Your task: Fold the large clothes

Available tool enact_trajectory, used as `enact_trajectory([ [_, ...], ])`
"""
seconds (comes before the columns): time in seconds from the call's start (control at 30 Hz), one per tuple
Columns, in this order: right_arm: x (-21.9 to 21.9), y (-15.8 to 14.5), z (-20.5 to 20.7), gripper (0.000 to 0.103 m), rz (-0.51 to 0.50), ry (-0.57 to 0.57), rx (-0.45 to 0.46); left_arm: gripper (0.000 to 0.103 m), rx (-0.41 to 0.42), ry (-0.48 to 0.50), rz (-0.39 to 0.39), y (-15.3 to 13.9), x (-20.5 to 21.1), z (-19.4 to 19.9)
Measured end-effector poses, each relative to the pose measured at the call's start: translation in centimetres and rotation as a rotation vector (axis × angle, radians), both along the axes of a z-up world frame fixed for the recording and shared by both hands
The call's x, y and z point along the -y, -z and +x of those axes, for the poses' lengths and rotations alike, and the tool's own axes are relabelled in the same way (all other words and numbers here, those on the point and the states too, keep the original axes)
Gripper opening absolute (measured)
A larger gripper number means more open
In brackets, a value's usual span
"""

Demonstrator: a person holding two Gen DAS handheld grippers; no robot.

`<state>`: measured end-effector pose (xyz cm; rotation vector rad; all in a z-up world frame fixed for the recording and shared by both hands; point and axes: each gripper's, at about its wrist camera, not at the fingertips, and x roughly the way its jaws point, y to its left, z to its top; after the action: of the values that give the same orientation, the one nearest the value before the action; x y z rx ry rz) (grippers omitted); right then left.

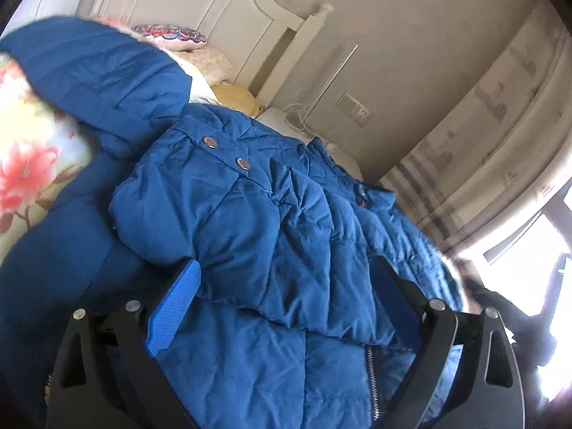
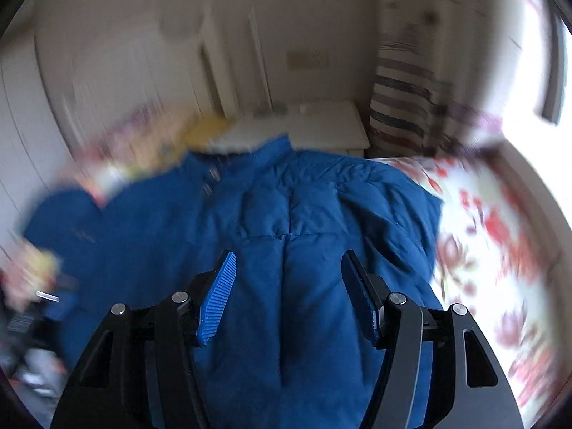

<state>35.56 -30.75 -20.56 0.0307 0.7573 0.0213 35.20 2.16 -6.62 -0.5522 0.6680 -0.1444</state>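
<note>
A large blue quilted puffer jacket [image 1: 271, 221] lies on the bed, with silver snaps [image 1: 209, 142] near the collar and a zipper [image 1: 371, 368] low down. My left gripper [image 1: 286, 264] is open wide, with a bulging fold of the jacket lying between its fingers; the pads do not press on it. In the blurred right wrist view the same jacket [image 2: 304, 207] is spread out, with a blue part [image 2: 60, 221] reaching off to the left. My right gripper [image 2: 289, 254] hovers over its middle, jaws apart, with nothing clamped.
A floral bedspread [image 2: 482, 232] shows to the right of the jacket. Pillows [image 1: 171, 35] lean on a white headboard [image 1: 214, 7]. A white nightstand [image 2: 304, 121], a striped curtain [image 2: 404, 100] and a bright window [image 1: 536, 236] stand beyond the bed.
</note>
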Motion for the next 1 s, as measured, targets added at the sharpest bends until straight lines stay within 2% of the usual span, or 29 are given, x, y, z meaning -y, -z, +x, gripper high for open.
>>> enact_trajectory([
  [0.07,0.1,1.6,1.5,0.058,-0.112,0.063,-0.053,0.095,0.004,0.0,-0.019,0.0,-0.3,-0.2],
  [0.1,1.4,2.8,2.0,0.058,-0.154,0.16,-0.088,0.095,0.005,0.0,-0.023,0.0,-0.4,-0.3],
  [0.13,3.6,3.9,1.8,0.058,-0.069,0.206,-0.099,0.095,0.008,0.001,-0.029,0.0,-0.5,-0.4],
  [0.17,5.6,4.6,1.3,0.058,0.058,0.238,-0.1,0.095,0.014,0.002,-0.039,0.0,-0.6,-0.6],
  [0.2,6.7,4.6,0.7,0.057,0.118,0.267,-0.095,0.095,0.02,0.001,-0.04,-0.1,-0.6,-0.7],
  [0.27,7.5,3.7,-0.7,0.055,0.133,0.312,-0.076,0.095,0.029,-0.009,-0.036,-0.3,-0.6,-0.8],
  [0.33,6.2,2.0,-2.3,0.065,0.084,0.354,-0.01,0.095,0.031,-0.013,-0.048,-0.3,-0.7,-0.8],
  [0.37,4.9,1.1,-3.1,0.066,0.067,0.319,0.042,0.095,0.03,-0.015,-0.057,-0.3,-0.9,-0.8],
  [0.43,1.9,0.5,-4.2,0.081,0.024,0.216,0.102,0.095,0.022,-0.028,-0.083,-0.2,-1.4,-1.1],
  [0.47,0.9,0.8,-4.5,0.084,-0.012,0.169,0.107,0.095,0.019,-0.045,-0.091,-0.3,-1.8,-1.3],
  [0.5,-0.6,2.2,-4.1,0.085,-0.091,0.121,0.055,0.095,0.016,-0.053,-0.103,-0.3,-2.2,-1.5],
  [0.53,-1.3,4.1,-3.3,0.085,-0.15,0.107,-0.041,0.095,0.0,-0.062,-0.136,-0.5,-3.1,-1.8],
  [0.57,-0.9,5.1,-2.8,0.085,-0.135,0.107,-0.095,0.095,-0.009,-0.073,-0.178,-0.9,-4.2,-2.1],
  [0.6,-0.3,4.7,-3.1,0.085,-0.113,0.123,-0.086,0.095,0.003,-0.097,-0.245,-1.6,-6.6,-2.5],
  [0.67,1.2,4.7,-3.2,0.085,-0.046,0.156,-0.078,0.095,0.03,-0.139,-0.288,-2.7,-10.2,-2.4],
  [0.73,1.4,4.8,-2.9,0.085,-0.033,0.155,-0.068,0.095,0.044,-0.242,-0.321,-3.3,-16.3,-1.9],
  [0.9,0.3,5.0,-3.0,0.086,-0.085,0.146,-0.065,0.093,0.02,-0.548,-0.47,-0.8,-32.5,-0.2],
  [0.97,0.4,5.1,-2.9,0.086,-0.064,0.142,-0.062,0.092,0.026,-0.588,-0.533,0.0,-37.6,1.2],
  [1.0,0.5,4.8,-2.7,0.087,-0.055,0.14,-0.06,0.092,0.019,-0.592,-0.521,-0.1,-38.9,1.9],
])
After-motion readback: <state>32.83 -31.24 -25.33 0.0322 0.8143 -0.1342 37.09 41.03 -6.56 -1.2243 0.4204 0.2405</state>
